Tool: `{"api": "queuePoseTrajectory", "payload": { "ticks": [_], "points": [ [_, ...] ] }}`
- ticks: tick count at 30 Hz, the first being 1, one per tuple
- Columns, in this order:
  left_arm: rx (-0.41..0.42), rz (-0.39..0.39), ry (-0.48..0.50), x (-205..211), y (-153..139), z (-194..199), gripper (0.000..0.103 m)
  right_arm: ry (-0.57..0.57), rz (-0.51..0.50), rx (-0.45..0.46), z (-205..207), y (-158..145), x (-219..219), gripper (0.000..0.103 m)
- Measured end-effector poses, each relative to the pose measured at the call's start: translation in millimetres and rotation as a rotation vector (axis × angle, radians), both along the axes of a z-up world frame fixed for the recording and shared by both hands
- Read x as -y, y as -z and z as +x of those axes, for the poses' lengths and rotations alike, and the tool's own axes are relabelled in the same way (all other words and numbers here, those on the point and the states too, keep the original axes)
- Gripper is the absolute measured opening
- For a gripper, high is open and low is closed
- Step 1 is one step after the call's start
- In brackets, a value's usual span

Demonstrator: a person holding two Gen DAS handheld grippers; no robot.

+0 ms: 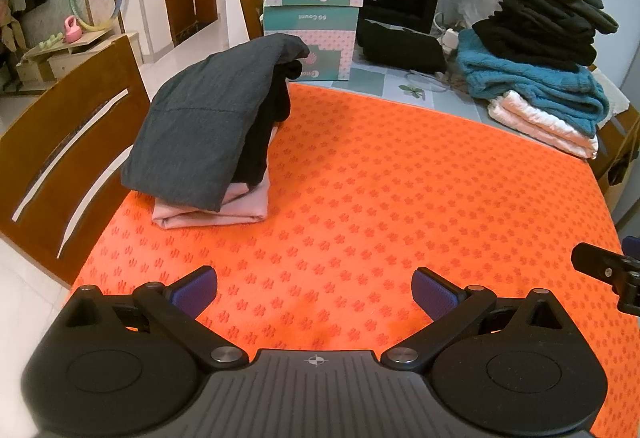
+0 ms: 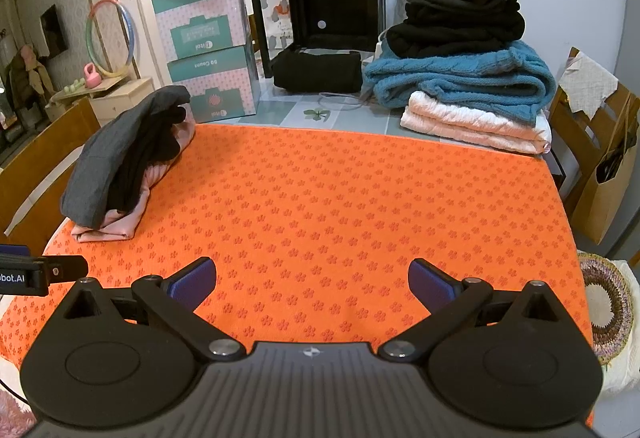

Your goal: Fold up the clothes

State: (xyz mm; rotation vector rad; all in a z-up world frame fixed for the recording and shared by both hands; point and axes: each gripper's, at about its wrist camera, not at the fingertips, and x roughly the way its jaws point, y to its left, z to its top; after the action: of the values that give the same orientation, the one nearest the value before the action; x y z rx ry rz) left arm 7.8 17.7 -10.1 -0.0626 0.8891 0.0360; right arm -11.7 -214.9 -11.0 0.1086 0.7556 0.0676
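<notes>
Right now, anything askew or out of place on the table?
Yes: the grey garment on the left pile is slumped tent-like over black clothes and a pink folded piece, not flat. The right stack looks tidy. Both grippers are open, empty.

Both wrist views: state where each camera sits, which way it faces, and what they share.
Left wrist: on the left gripper, low over the orange mat, facing the far boxes; jaws open, right gripper's tip at right edge.
Right wrist: on the right gripper, facing the same way; jaws open, left gripper at left edge.
Shared: mat, grey pile, tall stack, boxes.
</notes>
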Motion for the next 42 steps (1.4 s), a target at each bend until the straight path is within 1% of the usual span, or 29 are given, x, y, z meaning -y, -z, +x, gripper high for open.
{"api": "queuePoseTrajectory", "payload": {
  "ticks": [5,9,12,16,21,26,31,35,37,38,39,40,42],
  "points": [
    [-0.012,-0.007,-0.014,-3,2,2,0.103,-0.009,-0.003,-0.007,2,1,-2,0.103],
    [-0.026,-0.008,-0.040,-7,5,3,0.103,-0.045,0.003,-0.015,9,1,-4,0.103],
    [-0.034,0.000,-0.063,-11,7,5,0.103,-0.084,0.036,-0.014,20,-4,-8,0.103],
    [-0.050,0.002,-0.100,-21,11,8,0.103,-0.140,0.043,-0.010,44,-12,-22,0.103],
    [-0.065,-0.010,-0.156,-37,17,12,0.103,-0.238,0.034,-0.001,85,-17,-55,0.103],
    [-0.074,-0.006,-0.205,-54,22,16,0.103,-0.352,0.040,0.003,129,-17,-98,0.103],
    [-0.087,-0.011,-0.250,-70,26,21,0.103,-0.455,0.050,0.001,172,-13,-144,0.103],
    [-0.101,-0.021,-0.275,-81,29,27,0.103,-0.516,0.069,0.002,202,-9,-175,0.102],
    [-0.101,-0.023,-0.278,-84,31,32,0.103,-0.534,0.084,0.000,217,-6,-189,0.099],
    [-0.102,-0.022,-0.279,-85,32,34,0.103,-0.544,0.091,-0.007,225,-4,-197,0.094],
    [-0.105,-0.018,-0.280,-86,33,36,0.103,-0.549,0.098,-0.016,232,-1,-202,0.087],
    [-0.107,-0.015,-0.279,-87,33,38,0.103,-0.552,0.105,-0.031,240,3,-209,0.084],
    [-0.115,-0.007,-0.270,-86,35,41,0.103,-0.552,0.120,-0.062,254,12,-219,0.073]
  ]
}}
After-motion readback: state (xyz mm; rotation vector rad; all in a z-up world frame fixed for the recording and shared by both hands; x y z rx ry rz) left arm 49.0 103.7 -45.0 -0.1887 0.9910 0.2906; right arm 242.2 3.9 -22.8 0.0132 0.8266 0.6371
